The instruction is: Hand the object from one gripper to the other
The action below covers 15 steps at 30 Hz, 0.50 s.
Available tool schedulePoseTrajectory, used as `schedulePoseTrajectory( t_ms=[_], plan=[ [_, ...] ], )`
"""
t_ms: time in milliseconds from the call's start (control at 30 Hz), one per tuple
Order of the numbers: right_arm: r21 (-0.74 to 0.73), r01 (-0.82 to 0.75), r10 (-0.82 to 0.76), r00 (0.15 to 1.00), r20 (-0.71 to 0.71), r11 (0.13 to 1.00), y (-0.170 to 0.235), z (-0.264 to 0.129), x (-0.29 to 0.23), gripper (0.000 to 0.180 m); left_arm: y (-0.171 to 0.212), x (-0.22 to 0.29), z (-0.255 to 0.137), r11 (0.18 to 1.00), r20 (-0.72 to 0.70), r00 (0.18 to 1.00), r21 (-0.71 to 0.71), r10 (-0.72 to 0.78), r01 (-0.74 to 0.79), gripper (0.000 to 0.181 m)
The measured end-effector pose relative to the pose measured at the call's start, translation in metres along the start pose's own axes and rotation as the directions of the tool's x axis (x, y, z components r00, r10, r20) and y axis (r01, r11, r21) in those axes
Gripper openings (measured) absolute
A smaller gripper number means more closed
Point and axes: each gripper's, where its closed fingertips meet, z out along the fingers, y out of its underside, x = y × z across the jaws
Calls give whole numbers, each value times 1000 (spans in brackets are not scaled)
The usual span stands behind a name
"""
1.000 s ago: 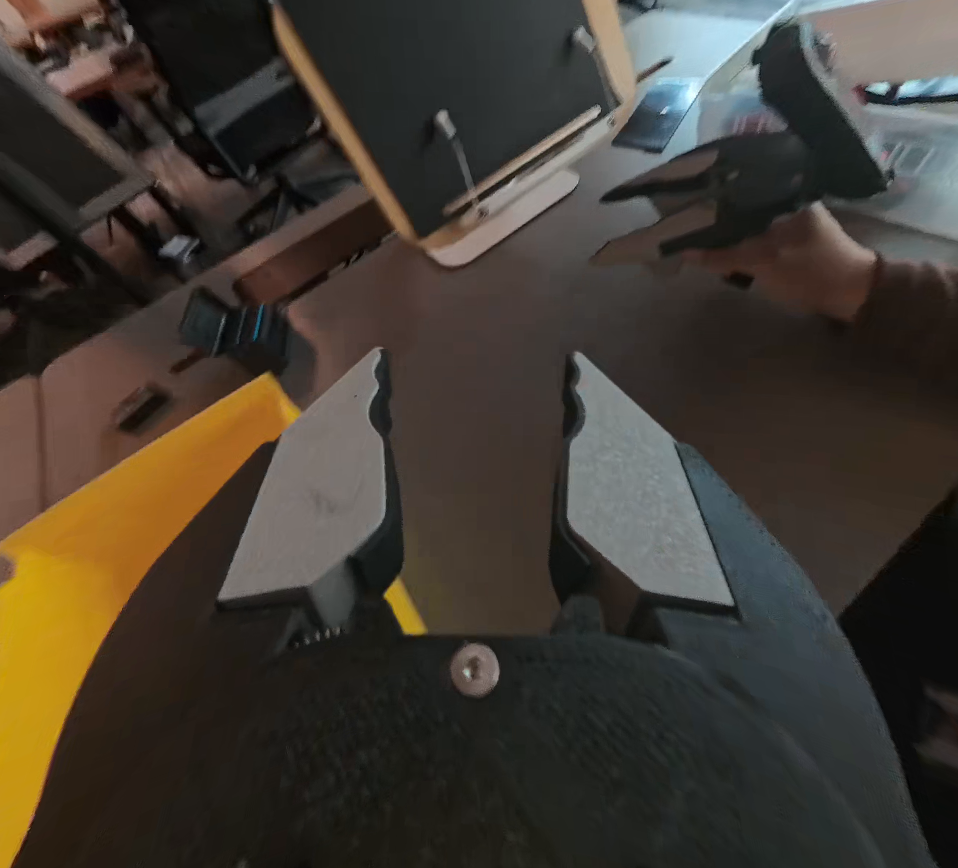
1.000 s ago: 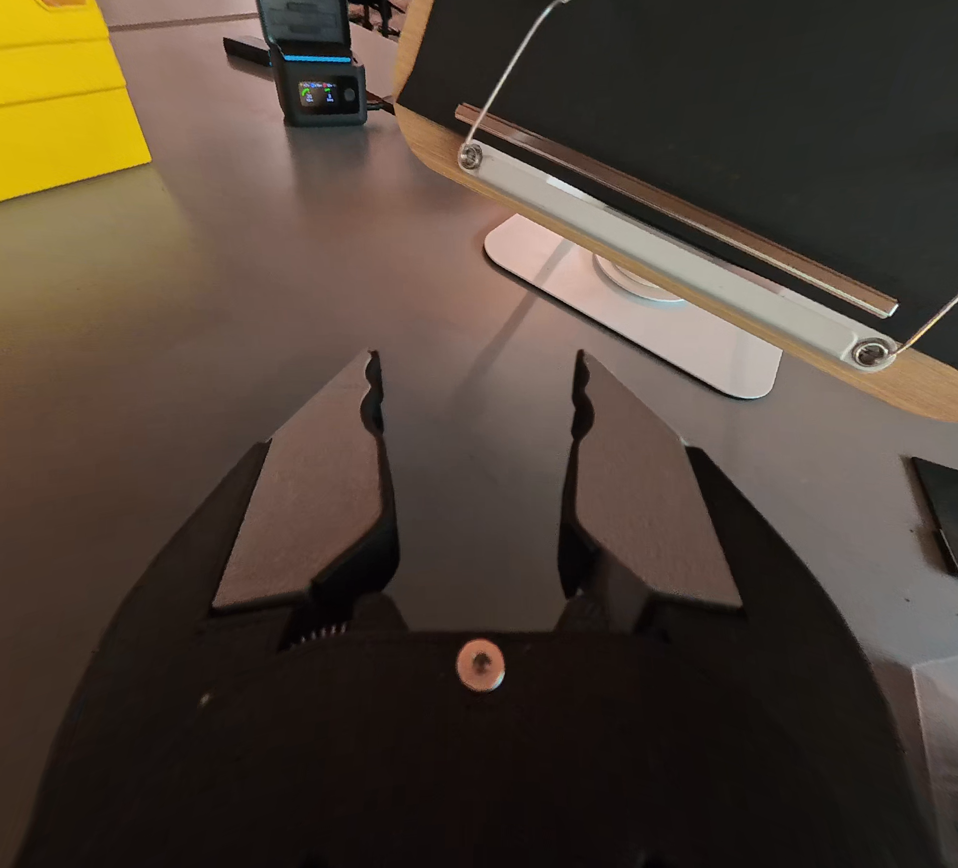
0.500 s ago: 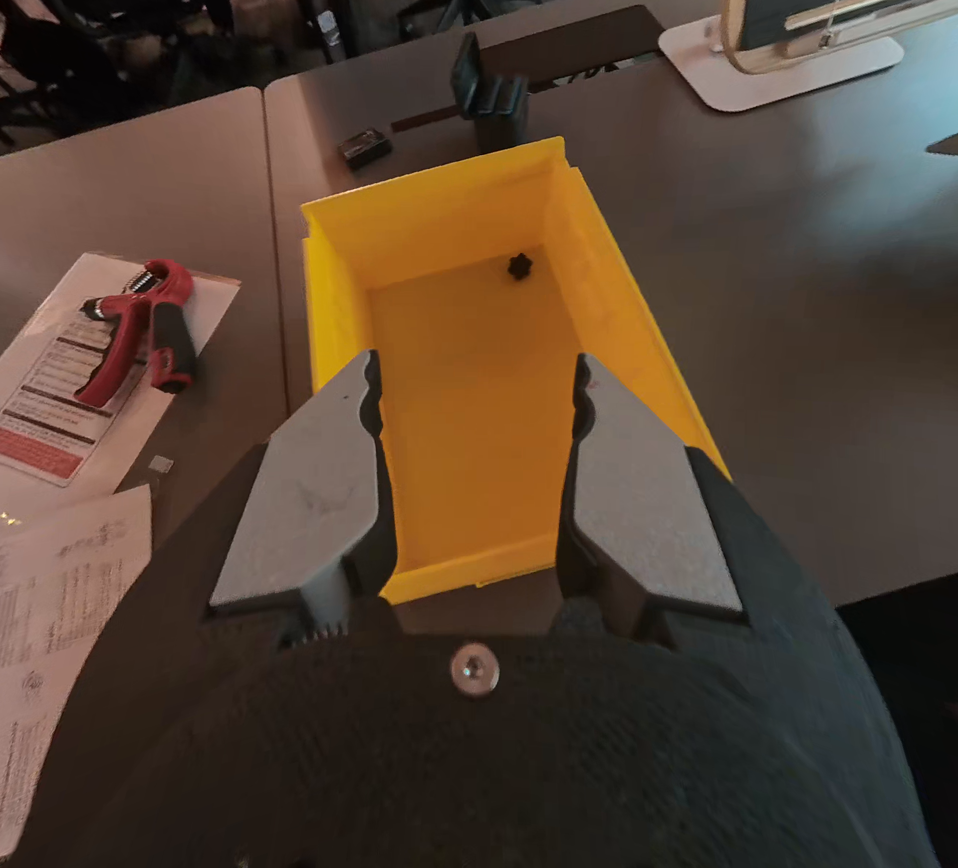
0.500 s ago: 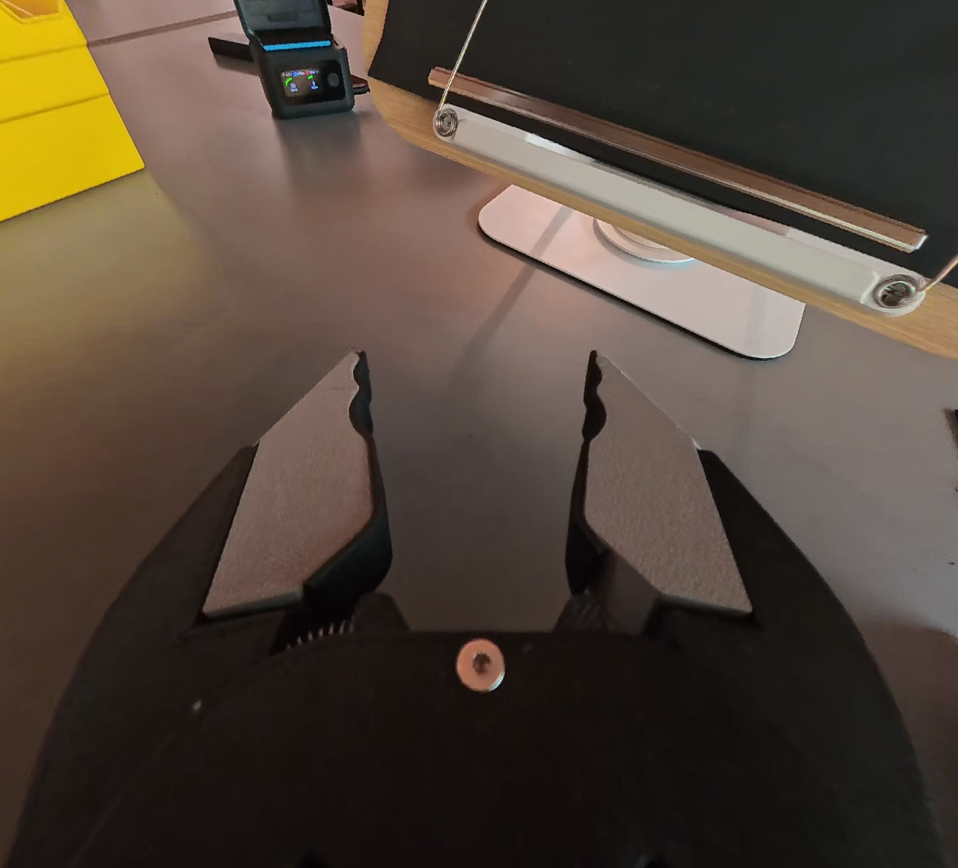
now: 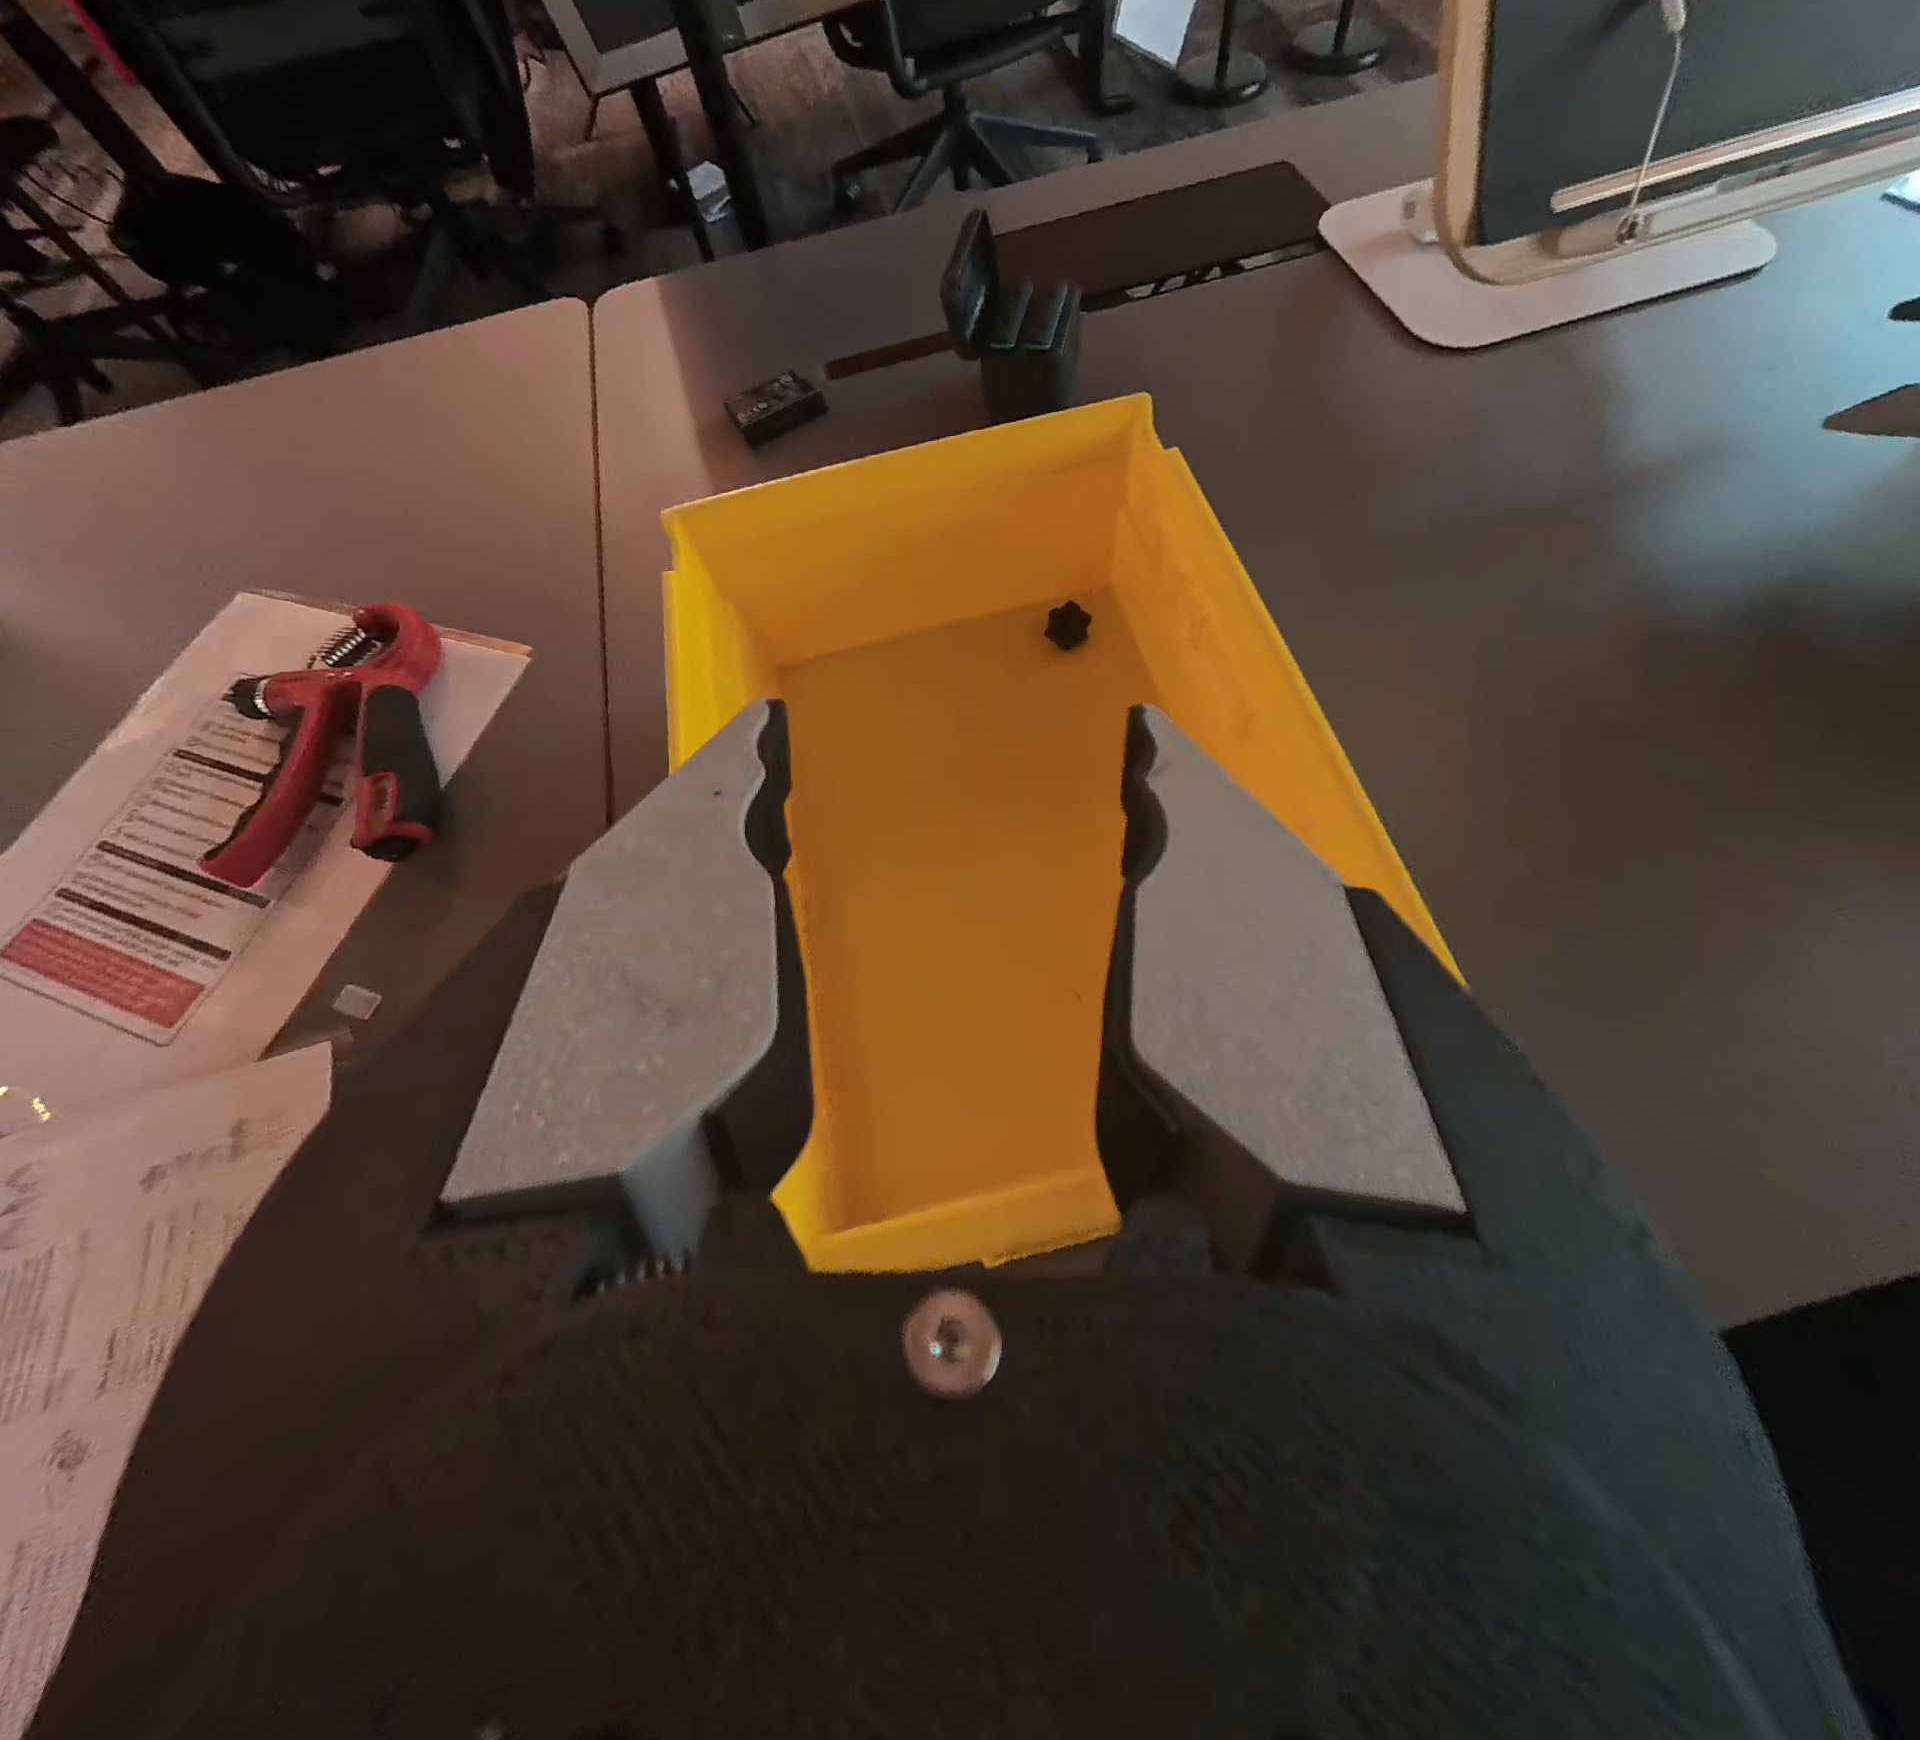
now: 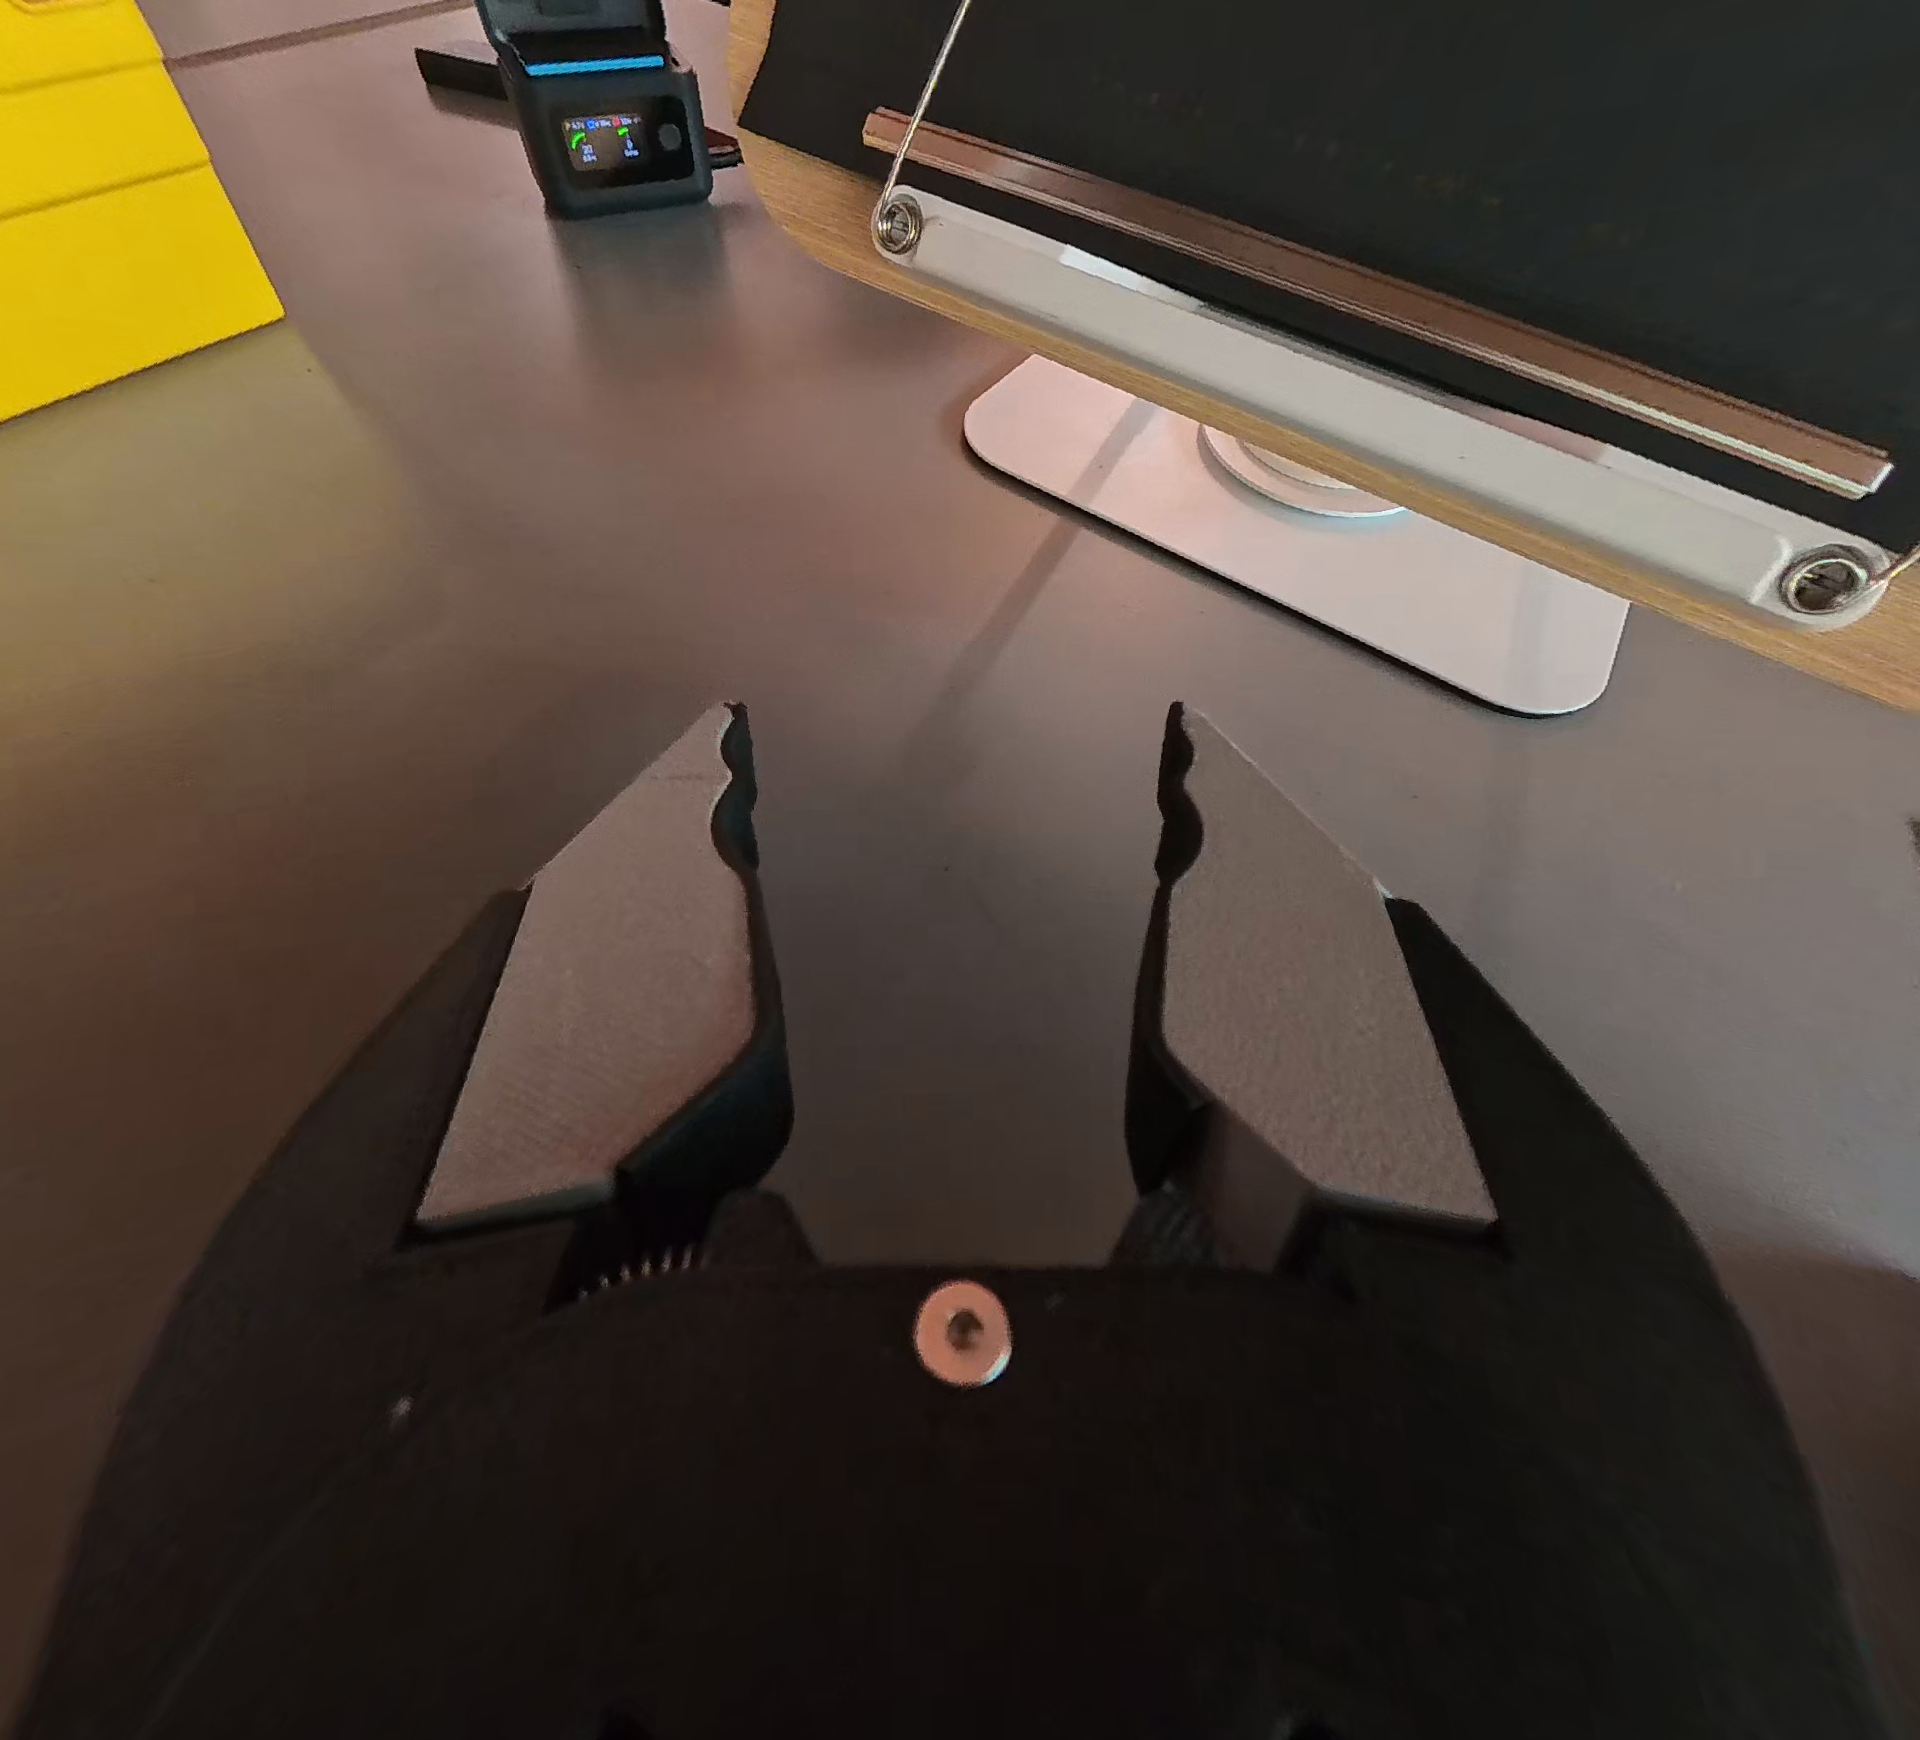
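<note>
Here the left hand-held gripper (image 5: 954, 734) hangs over the open yellow plastic bin (image 5: 1288, 734) with its jaws spread and empty, while the small black knobbed object (image 5: 1067, 625) lies on the bin floor in the far right corner, close to both walls. The right hand-held gripper (image 6: 956, 724), likewise spread and empty, waits above the bare dark surface (image 6: 520, 610) in front of the black board stand with a pale wooden edge (image 6: 1351, 80). The likeliest trouble is the pick itself: a fingertip may strike the bin wall and push the bin, or the tiny piece may skid or sit askew, leaving little for the second hand-held gripper to take.
</note>
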Motion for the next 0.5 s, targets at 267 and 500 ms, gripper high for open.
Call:
schedulePoseTrajectory(
  t_ms=[267,500],
  plan=[
    [5,-7,7,1000,7,1000,0,0,1,70,2,18,18,999,-30,999,-44,31,-32,71],
    [-2,-16,16,1000,26,1000,1,1,-2,68,40,33,69,969,-136,991,-245,-16,-18,74]
  ],
)
